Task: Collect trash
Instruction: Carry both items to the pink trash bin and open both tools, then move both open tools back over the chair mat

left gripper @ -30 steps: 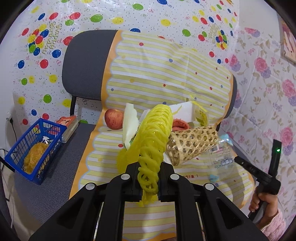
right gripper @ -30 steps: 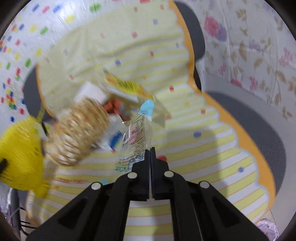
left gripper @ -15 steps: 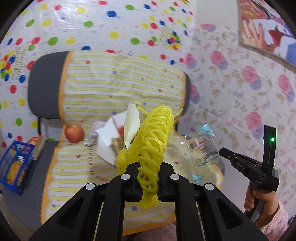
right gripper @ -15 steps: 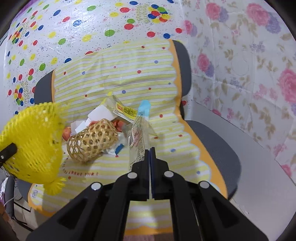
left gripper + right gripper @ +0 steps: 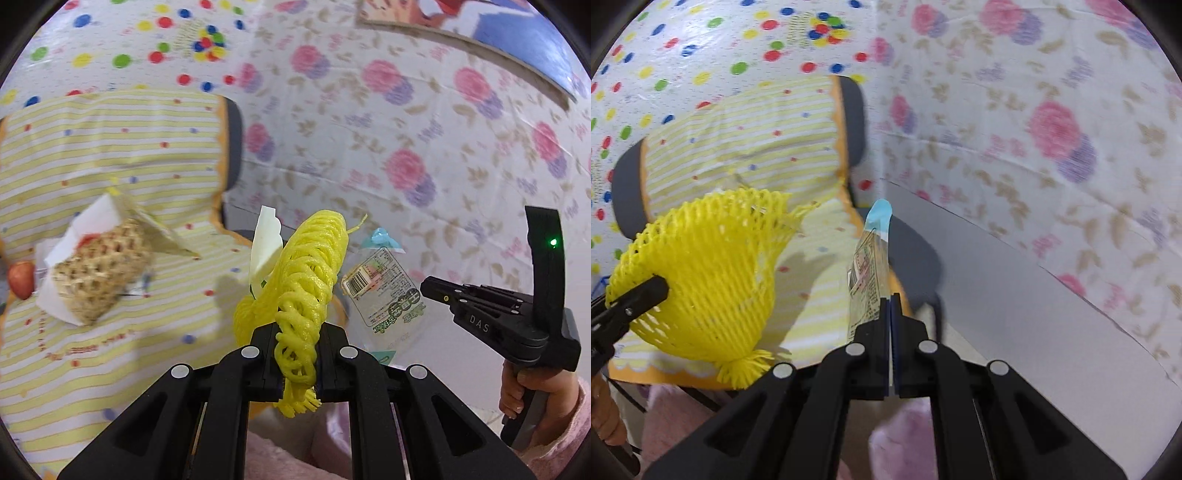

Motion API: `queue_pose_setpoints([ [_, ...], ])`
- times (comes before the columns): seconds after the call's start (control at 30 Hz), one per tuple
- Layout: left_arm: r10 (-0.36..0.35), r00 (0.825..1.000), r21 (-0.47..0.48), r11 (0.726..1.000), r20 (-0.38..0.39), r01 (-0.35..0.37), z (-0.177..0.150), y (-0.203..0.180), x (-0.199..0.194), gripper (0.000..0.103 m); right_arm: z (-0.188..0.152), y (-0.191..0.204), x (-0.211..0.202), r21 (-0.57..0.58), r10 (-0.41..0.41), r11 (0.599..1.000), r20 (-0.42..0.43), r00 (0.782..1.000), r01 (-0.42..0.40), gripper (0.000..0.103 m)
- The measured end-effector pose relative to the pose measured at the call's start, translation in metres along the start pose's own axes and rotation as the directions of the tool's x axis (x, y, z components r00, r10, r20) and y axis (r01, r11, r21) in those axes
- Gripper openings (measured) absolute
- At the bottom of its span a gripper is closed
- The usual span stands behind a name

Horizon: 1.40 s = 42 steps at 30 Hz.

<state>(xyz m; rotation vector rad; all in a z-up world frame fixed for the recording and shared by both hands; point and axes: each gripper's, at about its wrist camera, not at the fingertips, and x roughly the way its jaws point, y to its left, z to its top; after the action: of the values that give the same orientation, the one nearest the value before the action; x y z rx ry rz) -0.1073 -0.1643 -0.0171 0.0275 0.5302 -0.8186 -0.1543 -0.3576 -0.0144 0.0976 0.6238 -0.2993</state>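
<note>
My left gripper is shut on a yellow foam fruit net, which hangs in the air in front of the chair; a white foam piece sticks up behind it. The same net fills the left of the right wrist view. My right gripper is shut on a clear plastic wrapper with a blue top and a printed label. In the left wrist view that wrapper hangs from the right gripper, held by a hand in a pink sleeve.
A grey chair under a yellow striped cover holds a woven bamboo basket, white paper, a crumpled wrapper and a red apple. Floral wallpaper and a grey floor lie to the right.
Both grippers have swung away from the chair seat toward the right, carrying the net and the wrapper. The chair has slid to the left of both views and the blue basket has left the picture.
</note>
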Motion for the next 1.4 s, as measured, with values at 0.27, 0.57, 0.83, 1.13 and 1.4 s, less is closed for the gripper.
queue_pose_setpoints([
  [0.27,-0.142,0.987,0.051,0.988,-0.073,0.146,-0.025,-0.050,0.040,0.012,-0.044,-0.041,-0.031,0.043,-0.157,0.986,-0.064,0.985,0.160,0.002],
  [0.57,-0.192,0.964,0.122,0.969,-0.186,0.216,-0.058,-0.091,0.088,0.015,-0.096,-0.076,-0.031,0.087,-0.257,0.957,-0.183,0.949,0.276,0.002],
  [0.83,-0.207,0.928,0.110,0.962,-0.310,0.251,-0.073,-0.109,0.135,0.024,-0.125,-0.103,-0.004,0.122,-0.262,0.944,-0.283,0.923,0.306,0.002],
  [1.13,-0.188,0.935,0.051,0.976,-0.302,0.213,-0.066,-0.093,0.136,0.059,-0.140,-0.112,0.019,0.158,-0.216,0.947,-0.334,0.918,0.280,0.011],
  [1.4,-0.090,0.976,0.071,0.992,-0.198,0.106,-0.046,-0.063,0.096,0.064,-0.116,-0.115,-0.002,0.202,-0.212,0.944,-0.241,0.947,0.262,0.025],
])
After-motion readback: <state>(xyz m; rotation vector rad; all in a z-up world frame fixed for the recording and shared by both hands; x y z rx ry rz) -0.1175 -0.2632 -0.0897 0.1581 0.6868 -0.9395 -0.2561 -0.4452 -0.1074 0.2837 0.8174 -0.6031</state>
